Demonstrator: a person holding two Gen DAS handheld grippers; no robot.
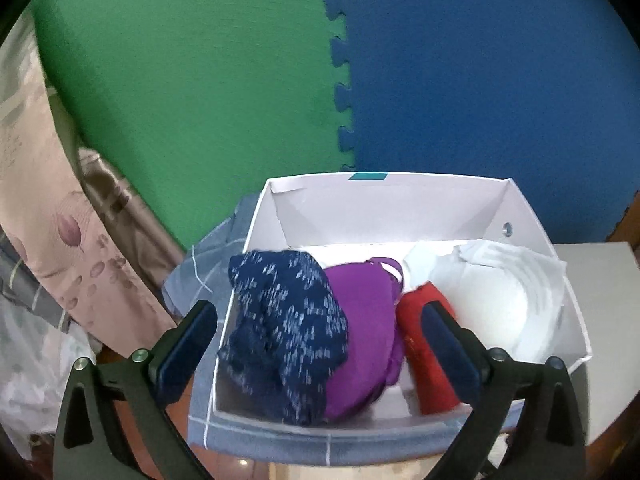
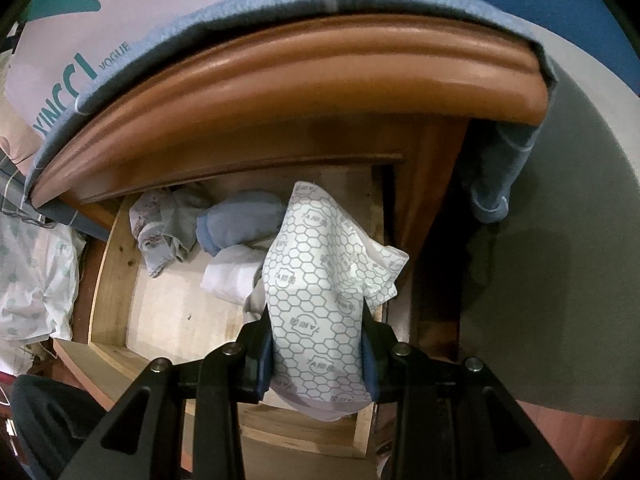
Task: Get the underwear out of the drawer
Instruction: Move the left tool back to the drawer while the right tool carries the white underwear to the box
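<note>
While pinched between the jaws of the right gripper [image 2: 318, 354], white hexagon-printed crumpled underwear [image 2: 320, 280] is held above the open wooden drawer [image 2: 160, 320], toward four o'clock, left gripper [image 1: 320, 344] spread wide, nothing gripped.

A wooden drawer [image 2: 160, 320] holds folded underwear [image 2: 240, 228]; a white box [image 1: 400, 208] sits on blue checked cloth [image 1: 260, 440]

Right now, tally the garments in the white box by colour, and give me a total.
Navy speckled garment: 1
Purple garment: 1
Red garment: 1
White garment: 1
Total: 4 in the white box, as far as the left wrist view shows.
</note>
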